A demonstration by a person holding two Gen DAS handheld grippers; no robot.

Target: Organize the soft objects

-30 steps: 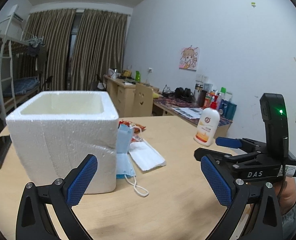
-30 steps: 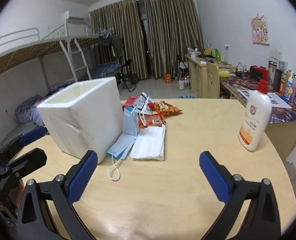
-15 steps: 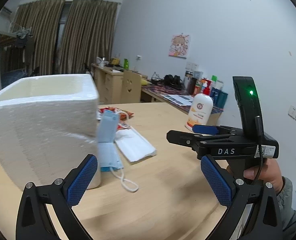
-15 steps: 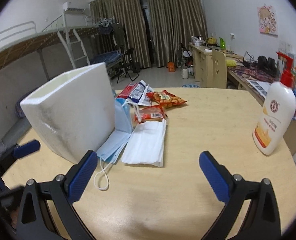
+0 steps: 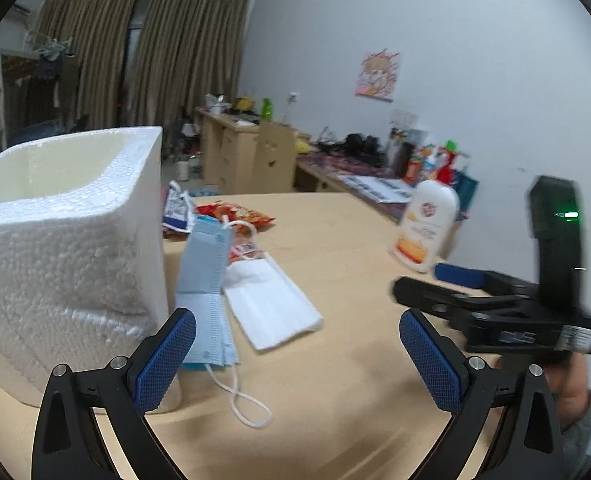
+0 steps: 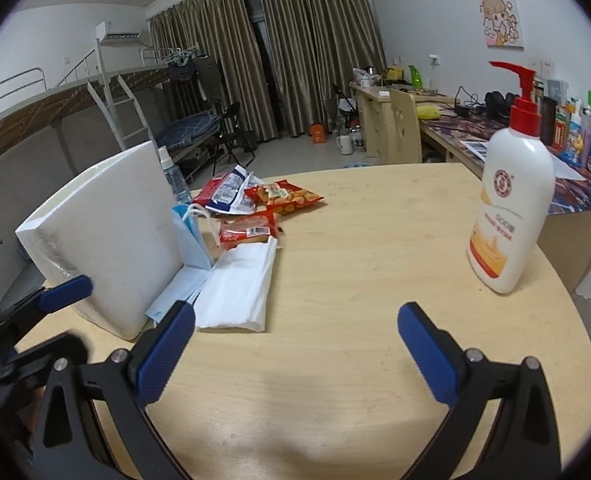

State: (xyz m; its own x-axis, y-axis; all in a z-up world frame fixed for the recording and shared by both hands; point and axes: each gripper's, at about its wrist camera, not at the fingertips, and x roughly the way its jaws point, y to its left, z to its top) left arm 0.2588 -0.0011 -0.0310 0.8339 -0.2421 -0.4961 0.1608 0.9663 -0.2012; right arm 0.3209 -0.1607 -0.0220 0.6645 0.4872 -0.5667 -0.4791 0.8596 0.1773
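Observation:
A white foam box [image 5: 67, 240] [image 6: 107, 236] stands on the wooden table [image 6: 355, 280]. A stack of blue face masks [image 5: 205, 276] [image 6: 189, 240] leans bent against its side. A stack of white masks [image 5: 273, 304] [image 6: 241, 284] lies flat beside them. Behind are several snack packets [image 6: 267, 200] [image 5: 231, 212]. My left gripper [image 5: 295, 364] is open just in front of the blue masks, holding nothing. My right gripper [image 6: 295, 352] is open over bare table near the white masks, also empty; it shows at the right of the left wrist view as a gripper [image 5: 447, 284].
A white lotion bottle with a red pump [image 6: 509, 208] [image 5: 427, 224] stands at the table's right side. A small spray bottle [image 6: 173, 178] peeks from behind the box. Desks, a chair and a bunk bed fill the room behind.
Both grippers have moved forward toward the masks, which look larger and nearer. The left wrist view has swung right, pushing the foam box to the left edge. Both stay open.

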